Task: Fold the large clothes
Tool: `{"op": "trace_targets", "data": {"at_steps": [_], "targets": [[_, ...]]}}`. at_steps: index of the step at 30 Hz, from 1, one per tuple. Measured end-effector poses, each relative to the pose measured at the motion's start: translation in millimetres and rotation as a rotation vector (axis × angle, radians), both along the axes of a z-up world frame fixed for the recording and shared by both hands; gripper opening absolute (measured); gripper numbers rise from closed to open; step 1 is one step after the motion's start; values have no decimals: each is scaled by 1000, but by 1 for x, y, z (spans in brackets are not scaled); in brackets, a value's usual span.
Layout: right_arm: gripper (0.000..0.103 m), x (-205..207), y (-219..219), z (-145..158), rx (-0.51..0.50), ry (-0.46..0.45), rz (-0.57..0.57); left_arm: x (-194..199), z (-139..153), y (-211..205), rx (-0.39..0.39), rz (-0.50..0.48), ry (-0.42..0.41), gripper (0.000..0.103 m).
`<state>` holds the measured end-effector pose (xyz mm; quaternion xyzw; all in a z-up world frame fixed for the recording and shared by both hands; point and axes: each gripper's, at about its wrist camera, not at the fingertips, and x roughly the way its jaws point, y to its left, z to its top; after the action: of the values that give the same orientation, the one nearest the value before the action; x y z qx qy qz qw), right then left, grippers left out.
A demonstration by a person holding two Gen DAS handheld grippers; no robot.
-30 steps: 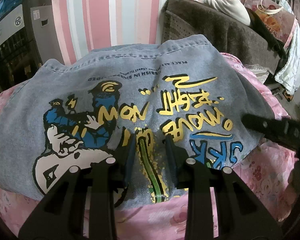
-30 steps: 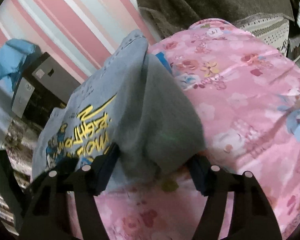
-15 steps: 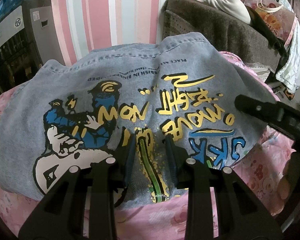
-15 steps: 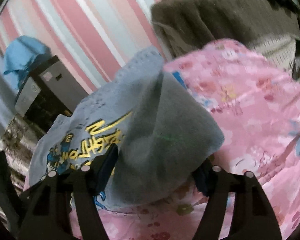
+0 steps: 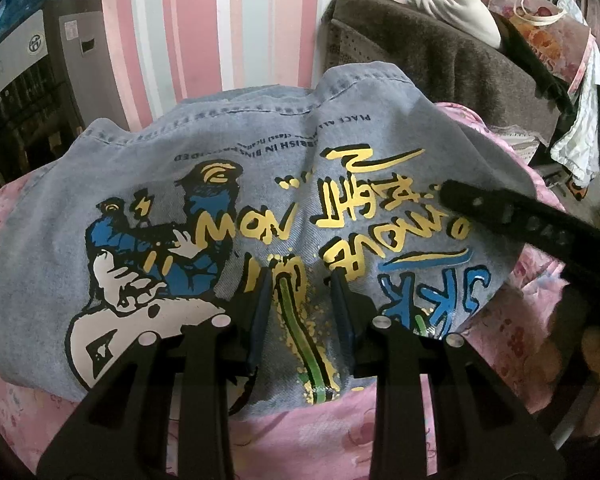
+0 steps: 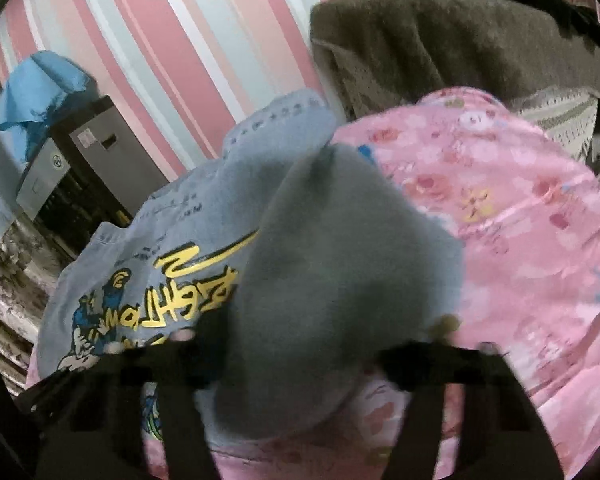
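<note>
A light-blue denim garment (image 5: 260, 184) with a yellow, blue and white cartoon print lies spread on a pink floral bedspread (image 5: 332, 436). My left gripper (image 5: 300, 296) hovers over its near hem, fingers apart with nothing between them. In the right wrist view the same garment (image 6: 188, 216) has its right edge lifted into a grey fold (image 6: 340, 280) that bulges between the wide-spread fingers of my right gripper (image 6: 296, 360); whether the pads touch the cloth is blurred. The right gripper also shows in the left wrist view as a black finger (image 5: 512, 216) over the garment's right side.
A pink and white striped wall (image 5: 220, 28) stands behind the bed. A brown blanket-covered piece of furniture (image 5: 440, 60) with clothes and a bag sits at the back right. A grey appliance (image 5: 32, 64) with blue cloth on top stands at the back left.
The right gripper has moved left and up over the garment's right side, lifting the grey fold higher. The left gripper and the rest of the garment have stayed put.
</note>
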<state>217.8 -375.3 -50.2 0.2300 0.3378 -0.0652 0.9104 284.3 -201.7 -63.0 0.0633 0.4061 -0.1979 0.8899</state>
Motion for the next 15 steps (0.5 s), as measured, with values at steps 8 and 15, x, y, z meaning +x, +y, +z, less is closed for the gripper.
{"op": "trace_targets", "data": {"at_steps": [8, 15], "targets": [[43, -9, 21, 28, -85, -118, 60, -1, -1, 1, 4, -4, -1, 29], [43, -7, 27, 37, -96, -120, 89, -1, -1, 0, 3, -3, 4, 29]]}}
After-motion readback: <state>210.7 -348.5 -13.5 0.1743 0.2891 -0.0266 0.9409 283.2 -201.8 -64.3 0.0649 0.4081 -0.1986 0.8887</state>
